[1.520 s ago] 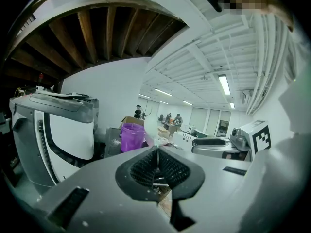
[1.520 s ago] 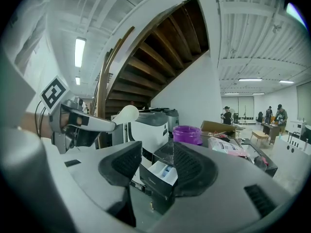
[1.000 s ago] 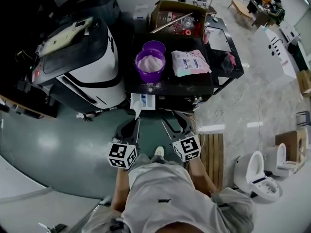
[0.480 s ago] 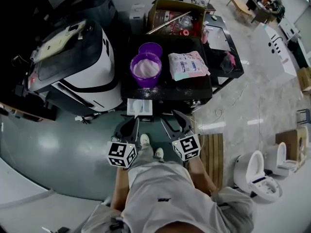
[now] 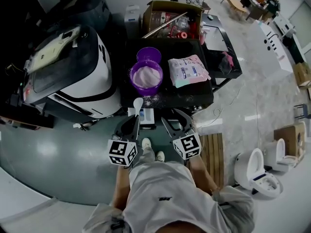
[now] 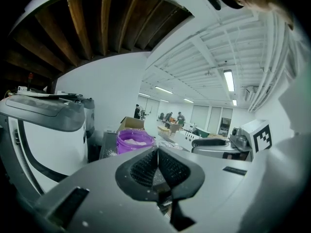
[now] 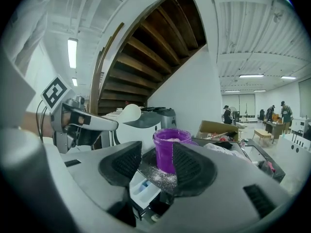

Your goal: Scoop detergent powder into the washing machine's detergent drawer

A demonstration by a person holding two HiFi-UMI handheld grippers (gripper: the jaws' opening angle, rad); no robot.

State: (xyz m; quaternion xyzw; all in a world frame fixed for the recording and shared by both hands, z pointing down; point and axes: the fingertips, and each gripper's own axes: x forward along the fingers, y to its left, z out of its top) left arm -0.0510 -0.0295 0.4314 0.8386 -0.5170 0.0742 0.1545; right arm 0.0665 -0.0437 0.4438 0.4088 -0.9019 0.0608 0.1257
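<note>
Purple tub (image 5: 146, 77) of powder sits on the black table (image 5: 194, 93); left gripper (image 5: 134, 121) is clamped on the white scoop (image 5: 138, 104) — right by the pulled-out detergent drawer (image 5: 147, 115); right gripper (image 5: 171, 117) gapes wide, empty.

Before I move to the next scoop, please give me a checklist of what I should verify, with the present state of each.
1. Left gripper shut on the spoon: ok.
2. Detergent drawer pulled open: ok.
3. Purple tub uncovered, with powder inside: ok.
4. Right gripper open and holding nothing: ok.
5. Powder in the spoon's bowl: cannot tell.
6. Black table top free of spills: not ok, spilled powder lies in front of the tub.
</note>
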